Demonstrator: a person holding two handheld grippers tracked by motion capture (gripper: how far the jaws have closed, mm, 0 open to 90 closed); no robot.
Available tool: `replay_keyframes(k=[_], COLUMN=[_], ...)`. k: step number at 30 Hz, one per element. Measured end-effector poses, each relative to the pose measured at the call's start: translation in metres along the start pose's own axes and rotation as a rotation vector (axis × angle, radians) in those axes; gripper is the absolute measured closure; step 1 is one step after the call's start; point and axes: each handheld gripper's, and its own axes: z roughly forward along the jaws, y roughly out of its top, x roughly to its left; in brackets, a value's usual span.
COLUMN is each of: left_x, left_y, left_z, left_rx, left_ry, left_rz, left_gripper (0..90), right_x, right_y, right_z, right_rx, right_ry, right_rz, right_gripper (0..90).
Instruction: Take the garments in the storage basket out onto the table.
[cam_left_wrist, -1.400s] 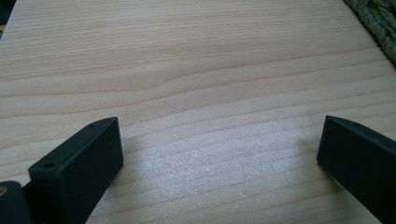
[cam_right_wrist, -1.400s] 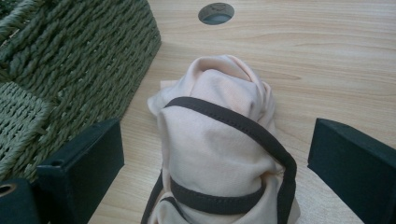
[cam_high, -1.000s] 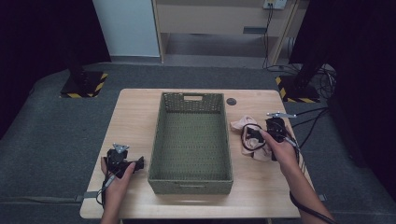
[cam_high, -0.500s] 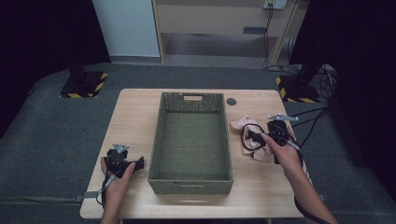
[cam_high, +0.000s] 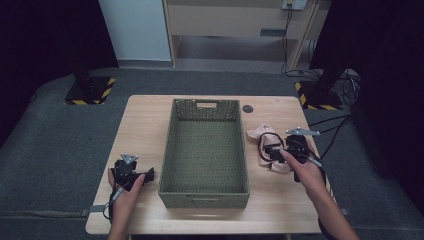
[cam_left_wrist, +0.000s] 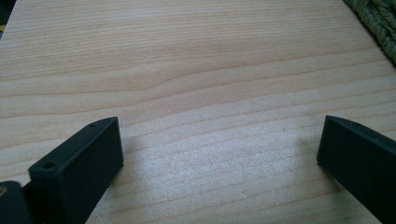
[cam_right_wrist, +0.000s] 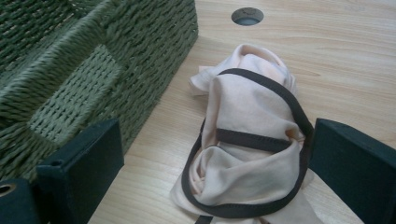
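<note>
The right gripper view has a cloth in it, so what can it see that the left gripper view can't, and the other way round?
The right gripper view alone shows the pink cloth with dark trim, lying between open jaws, plus a round hole in the table. The left gripper view alone shows bare wood between its open jaws, nothing to grab. Both share the wooden table and the green woven basket, a mere corner in the left one.

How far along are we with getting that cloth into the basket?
Nothing looks done yet: the green basket is empty. In hand: the right tongs sit open around the crumpled pink cloth with its dark trim, lying on the table beside the basket. Left: closing on it, lifting it and dropping it in. The left tongs rest open over bare wood.
</note>
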Motion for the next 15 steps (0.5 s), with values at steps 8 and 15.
replay_keyframes(k=[8,15], left_x=[0.000,0.000], left_y=[0.000,0.000], left_z=[0.000,0.000], left_rx=[0.000,0.000], left_ry=[0.000,0.000], left_rz=[0.000,0.000], left_gripper=[0.0,0.0], right_x=[0.004,0.006], right_y=[-0.009,-0.025], right_z=[-0.009,-0.014], right_rx=[-0.008,-0.004], right_ry=[0.007,0.000], right_rz=[-0.006,-0.002], right_gripper=[2.3,2.7])
